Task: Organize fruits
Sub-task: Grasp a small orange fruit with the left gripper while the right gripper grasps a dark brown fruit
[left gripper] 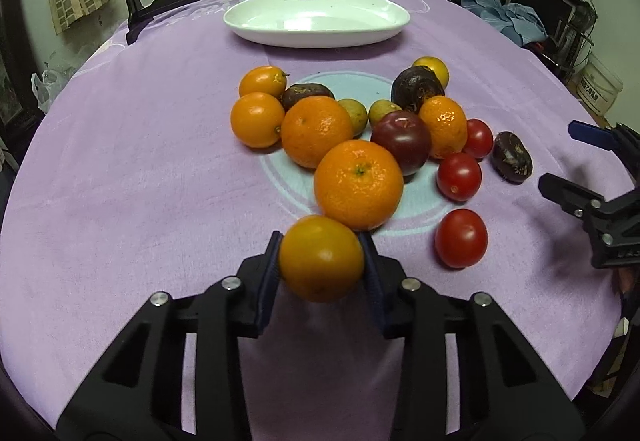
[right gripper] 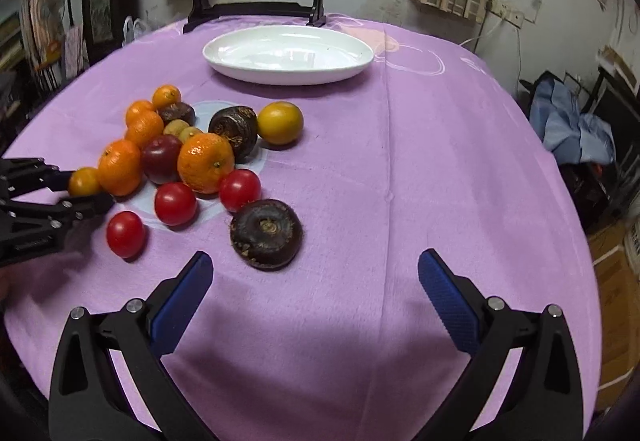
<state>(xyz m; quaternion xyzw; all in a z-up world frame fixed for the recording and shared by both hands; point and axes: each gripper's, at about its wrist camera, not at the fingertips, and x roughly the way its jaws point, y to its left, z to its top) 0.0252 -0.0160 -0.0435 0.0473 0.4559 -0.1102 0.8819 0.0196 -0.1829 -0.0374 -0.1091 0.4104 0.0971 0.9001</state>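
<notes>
Round table under a lilac cloth [right gripper: 400, 169], with a pale blue ring print at its centre. White oval dish [right gripper: 288, 55] sits near the far edge, before a dark wooden chair [right gripper: 256, 7]; curtained window behind. Fruit pile [left gripper: 360, 129] occupies the table's centre. Left gripper [left gripper: 322, 261] is clamped on a small yellow-orange fruit [left gripper: 321, 259] at the pile's near side. Right gripper [right gripper: 316, 287] hangs open over bare cloth, a dark water chestnut [right gripper: 266, 233] just beyond.

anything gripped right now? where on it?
Left gripper holds a small yellow-orange fruit, pads on its two sides. Right gripper is open, empty.
</notes>
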